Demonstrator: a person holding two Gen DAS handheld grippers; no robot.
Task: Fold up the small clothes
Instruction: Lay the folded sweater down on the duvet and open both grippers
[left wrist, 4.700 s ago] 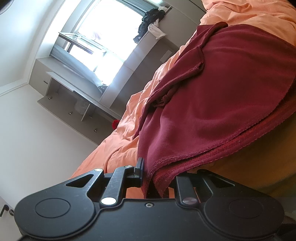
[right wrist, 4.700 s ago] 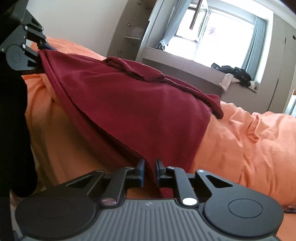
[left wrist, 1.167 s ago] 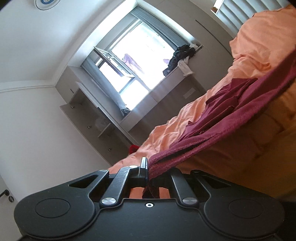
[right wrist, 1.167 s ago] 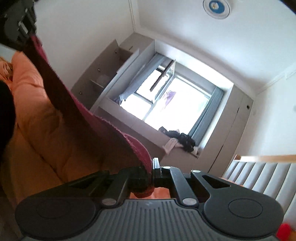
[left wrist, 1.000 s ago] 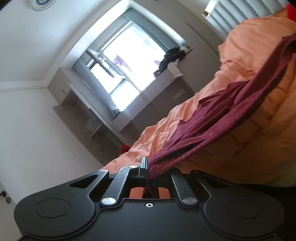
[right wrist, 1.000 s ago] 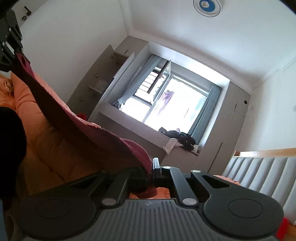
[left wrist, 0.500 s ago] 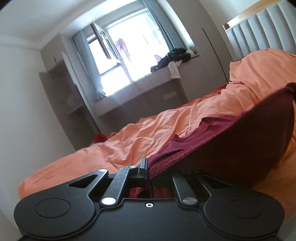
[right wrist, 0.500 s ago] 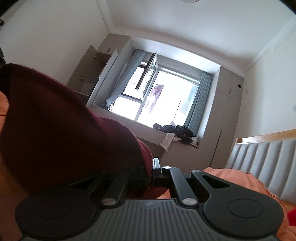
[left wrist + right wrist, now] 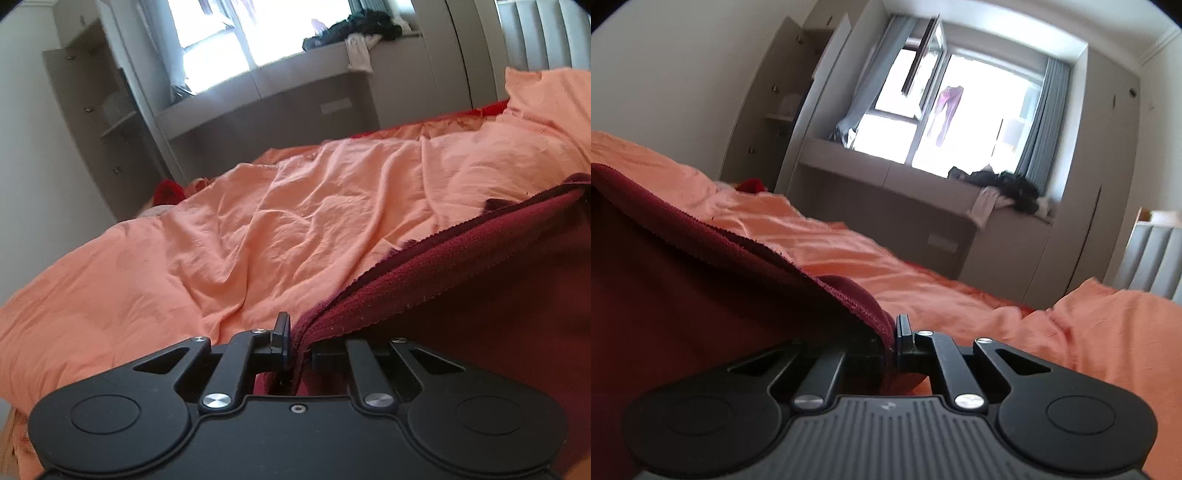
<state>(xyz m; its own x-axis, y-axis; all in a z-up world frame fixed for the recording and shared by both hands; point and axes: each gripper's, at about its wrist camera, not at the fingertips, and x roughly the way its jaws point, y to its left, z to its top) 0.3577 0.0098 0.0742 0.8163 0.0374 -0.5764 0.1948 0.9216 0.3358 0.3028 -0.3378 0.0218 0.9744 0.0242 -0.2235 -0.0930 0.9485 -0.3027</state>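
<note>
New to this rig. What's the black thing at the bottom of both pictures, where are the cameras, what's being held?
There is no robot here. A person carries a pair of hand-held tongs in each hand, and a wide-angle camera on each pair looks forward along its two fingers. The black shape at the bottom of each picture is that tool itself.

One picture looks past the left tongs, the other past the right tongs. Ahead lies a bed with a rumpled orange bedcover, and beyond it a window with a heap of clothes on the ledge.

Each pair grips an edge of the same dark red cloth, which hangs spread between them above the bed. The right pair is clamped shut on it. The left pair's jaws have just been opening a little, with the cloth between them.
</note>
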